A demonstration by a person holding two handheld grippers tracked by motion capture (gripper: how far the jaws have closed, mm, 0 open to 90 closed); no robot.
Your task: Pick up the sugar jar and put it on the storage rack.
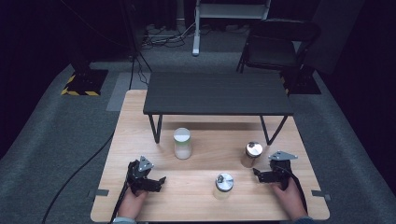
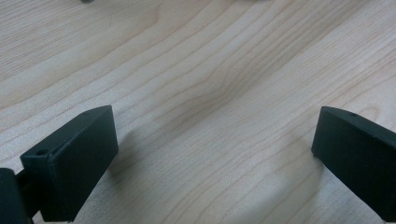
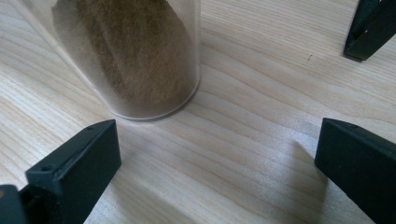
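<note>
**Operator:** From the high view, it's a dark room with grey carpet, a chair at the back, and a light wooden worktop (image 1: pixel 140 105) carrying a small black shelf-table (image 1: pixel 217 93) across its far half. I've got three jars standing on the near half: a white-lidded jar (image 1: pixel 182 143) just in front of the shelf, a brown-filled jar (image 1: pixel 252 154) at the right, and a metal-lidded jar (image 1: pixel 223 185) nearest me in the middle. They stand well apart, I'd guess so each can be taken singly.

**Observer:** And your tools?

**Operator:** The left hand-held gripper (image 1: pixel 159 181) rests low at the near left, the right hand-held gripper (image 1: pixel 258 174) at the near right, just beside the brown-filled jar. Both point inward. There's free board between them, but the near edge is close behind my hands.

**Observer:** Left gripper view?

**Operator:** Bare wood grain between jaws spread wide, with nothing held in the left hand-held gripper (image 2: pixel 215 135).

**Observer:** Right gripper view?

**Operator:** The right hand-held gripper (image 3: pixel 217 144) is spread wide too, and empty. The brown-filled jar (image 3: pixel 135 51) stands upright just ahead, toward the left jaw and apart from it. A black leg (image 3: pixel 369 28) of the shelf-table shows at the upper right, so I'd judge room is tighter beyond the jar.
</note>
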